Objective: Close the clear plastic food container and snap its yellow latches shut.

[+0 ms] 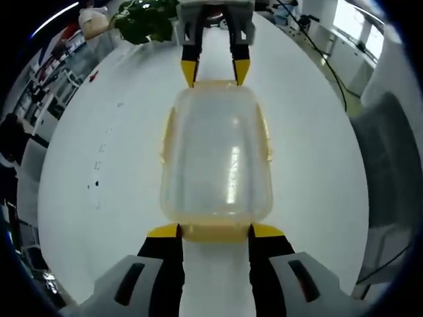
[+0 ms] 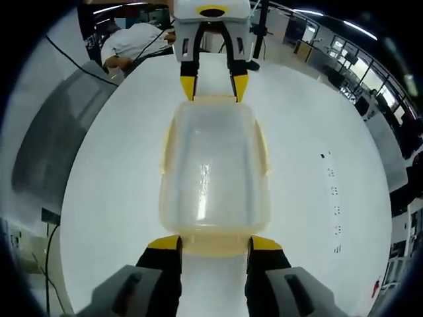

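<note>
1. Left gripper view: clear container sits lid-down-on, closed, on the white table, lengthwise between the two grippers.
2. Left gripper: jaws spread about as wide as the container's near end, yellow tips at either side of the near yellow latch. Whether the tips touch it I cannot tell; nothing is gripped.
3. Right gripper at the far end, jaws parted, tips at the container's far rim.
4. Yellow side latches lie along the long edges.
5. A green plant stands far left.
6. Right gripper view: same container on the table, seen from the opposite end.
7. Right gripper: jaws wide apart, tips flanking the near yellow latch, clamping nothing.
8. Left gripper at the far end, jaws apart.
</note>
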Demonstrator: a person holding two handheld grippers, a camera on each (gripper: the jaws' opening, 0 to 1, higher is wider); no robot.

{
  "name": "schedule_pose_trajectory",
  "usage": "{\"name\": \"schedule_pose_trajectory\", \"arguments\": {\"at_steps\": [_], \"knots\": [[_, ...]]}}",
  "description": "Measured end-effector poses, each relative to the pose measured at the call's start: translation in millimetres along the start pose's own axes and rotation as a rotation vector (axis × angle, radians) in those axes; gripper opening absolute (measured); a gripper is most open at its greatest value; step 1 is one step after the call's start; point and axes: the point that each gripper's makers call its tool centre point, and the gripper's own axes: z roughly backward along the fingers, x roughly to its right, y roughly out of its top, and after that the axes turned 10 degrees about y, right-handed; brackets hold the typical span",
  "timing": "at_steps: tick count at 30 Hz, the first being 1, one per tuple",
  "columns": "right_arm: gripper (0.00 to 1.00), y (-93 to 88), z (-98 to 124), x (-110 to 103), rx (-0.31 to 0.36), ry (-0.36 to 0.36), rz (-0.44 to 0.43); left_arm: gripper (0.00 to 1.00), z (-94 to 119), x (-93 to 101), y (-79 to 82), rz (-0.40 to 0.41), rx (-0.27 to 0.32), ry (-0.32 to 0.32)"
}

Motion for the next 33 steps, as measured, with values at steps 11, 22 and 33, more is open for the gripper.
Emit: {"name": "schedule_pose_trajectory", "arguments": {"at_steps": [11, 22, 33], "knots": [[0.36, -0.1, -2.2, 0.1, 0.009, 0.008, -0.006, 0.36, -0.8, 0.9, -0.5, 0.003, 0.015, -0.018], [0.45, -6.6, -2.8, 4.0, 0.027, -0.008, -0.032, 0.40, -0.4, -0.1, -3.2, -0.028, 0.017, -0.005], [0.48, 0.0, 20.4, 4.5, 0.145, -0.049, -0.145, 0.47, 17.1, -8.3, -6.0, 0.075, 0.045, 0.036]]}}
